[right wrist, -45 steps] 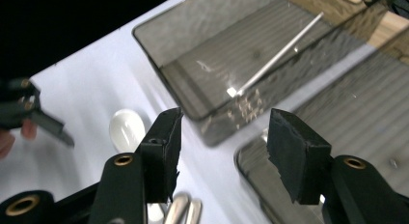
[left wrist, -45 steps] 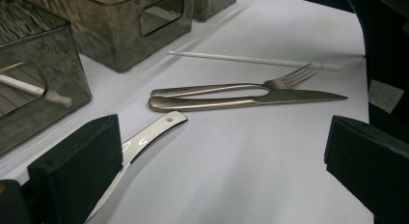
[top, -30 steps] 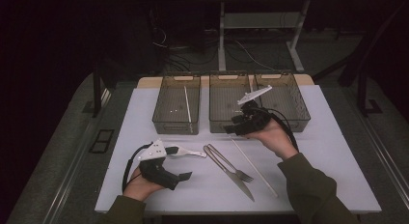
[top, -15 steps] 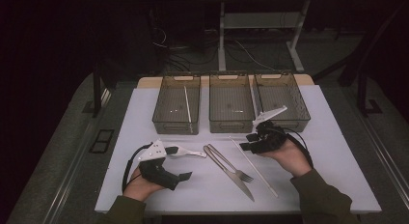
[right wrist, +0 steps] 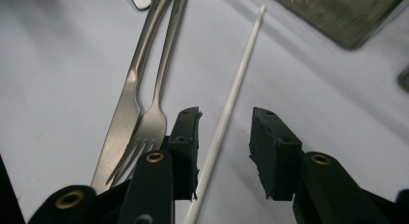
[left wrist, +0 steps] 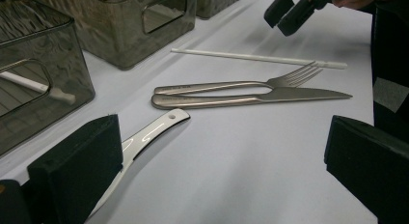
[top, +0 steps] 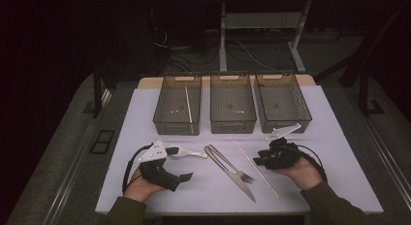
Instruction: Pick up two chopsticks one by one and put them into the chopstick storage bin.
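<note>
A loose white chopstick (top: 254, 167) (right wrist: 241, 64) lies slanted on the white table, right of a steel knife (top: 240, 179) and fork (top: 228, 164) that lie side by side. My right gripper (top: 260, 159) (right wrist: 226, 130) is low over the table. Its jaws straddle the chopstick's near part and have just been closing. Both pads still stand clear of the stick, which lies nearer the left pad. My left gripper (top: 186, 164) (left wrist: 222, 147) rests at the front left, wide open. A shiny spoon handle (left wrist: 149, 132) lies on the table beside its left jaw.
Three dark see-through bins stand in a row at the back: left (top: 175, 127), middle (top: 232, 125) and right (top: 283, 122). The left bin holds another white chopstick (top: 187, 104). In the left gripper view the right gripper (left wrist: 294, 11) hangs beyond the knife (left wrist: 289, 94) and fork (left wrist: 231, 86).
My right hand has come back from over the bins, toward the front and down to the loose chopstick. Its jaws are narrower. The left hand and the cutlery have not moved.
</note>
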Available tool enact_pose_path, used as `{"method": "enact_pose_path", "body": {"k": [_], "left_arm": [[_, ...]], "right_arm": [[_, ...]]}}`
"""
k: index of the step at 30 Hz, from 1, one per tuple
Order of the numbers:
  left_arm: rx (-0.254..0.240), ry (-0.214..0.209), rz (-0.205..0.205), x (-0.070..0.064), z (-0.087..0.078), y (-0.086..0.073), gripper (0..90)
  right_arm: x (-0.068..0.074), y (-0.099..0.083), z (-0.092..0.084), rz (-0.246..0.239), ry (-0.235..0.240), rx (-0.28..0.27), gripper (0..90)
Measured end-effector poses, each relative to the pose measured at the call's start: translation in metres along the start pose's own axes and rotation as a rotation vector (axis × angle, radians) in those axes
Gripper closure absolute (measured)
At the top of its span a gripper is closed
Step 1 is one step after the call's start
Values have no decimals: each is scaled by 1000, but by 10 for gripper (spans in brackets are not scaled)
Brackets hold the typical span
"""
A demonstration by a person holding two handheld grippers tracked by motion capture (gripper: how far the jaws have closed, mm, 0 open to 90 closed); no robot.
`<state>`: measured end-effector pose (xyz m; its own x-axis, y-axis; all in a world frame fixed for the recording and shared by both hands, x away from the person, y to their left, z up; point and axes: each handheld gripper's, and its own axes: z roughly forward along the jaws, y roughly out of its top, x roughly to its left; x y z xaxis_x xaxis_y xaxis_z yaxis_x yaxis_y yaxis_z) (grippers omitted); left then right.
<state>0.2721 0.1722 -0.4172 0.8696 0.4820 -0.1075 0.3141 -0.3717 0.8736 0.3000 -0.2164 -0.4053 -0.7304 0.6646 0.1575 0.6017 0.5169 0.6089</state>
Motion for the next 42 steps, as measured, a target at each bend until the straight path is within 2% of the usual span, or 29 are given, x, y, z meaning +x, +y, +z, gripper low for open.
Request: {"method": "enact_pose_path", "body": {"k": [6,11,17,23,30,33,36,39,42], "left_arm": [[0,1,-3,0,0,0,0],[2,0,0,0,0,0,0],[3,0,-1,-1,0,0,0],[4,-1,0,-1,0,0,0],[5,-1,0,-1,1,0,0],[4,-1,1,-1,0,0,0],[2,0,0,-1,0,0,0],[4,-2,2,-1,0,0,0],[4,-1,0,-1,1,0,0]], "right_arm": [[5,-13,4,1,12,36,656],[6,-21,12,7,3,75,695],[8,-21,17,3,5,91,731],[9,-21,21,-11,-14,111,791],[11,-21,22,-26,-27,125,795],[10,-20,22,-19,-25,129,803],[10,-20,21,-15,-61,133,816],[6,-20,20,5,-43,131,817],[7,-20,20,10,-58,136,816]]}}
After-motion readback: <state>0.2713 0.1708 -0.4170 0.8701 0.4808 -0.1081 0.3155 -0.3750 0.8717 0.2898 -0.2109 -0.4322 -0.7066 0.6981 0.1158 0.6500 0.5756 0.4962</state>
